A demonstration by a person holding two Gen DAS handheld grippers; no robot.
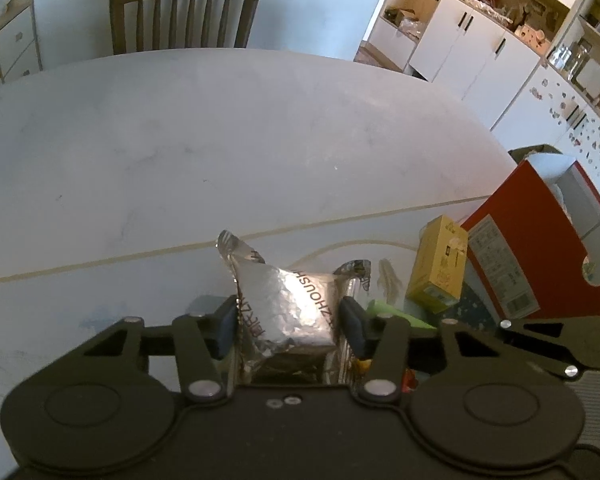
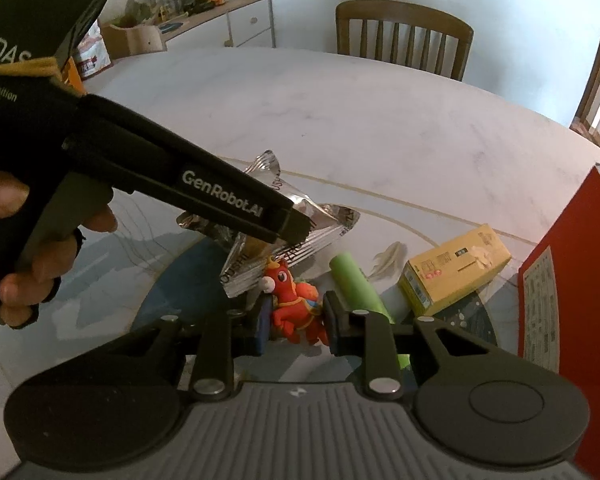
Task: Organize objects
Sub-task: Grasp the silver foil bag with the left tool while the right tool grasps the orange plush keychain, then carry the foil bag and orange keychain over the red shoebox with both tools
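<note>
My left tongs (image 1: 288,322) pinch the foil pack (image 1: 296,304), lifted just above the bench (image 1: 220,140). My right tongs (image 2: 296,322) stand spread either side of the red toy (image 2: 296,300), not yet closed on it. The toy lies dead ahead between the pads, body running away from me, so the right hand is the nearer one.
</note>
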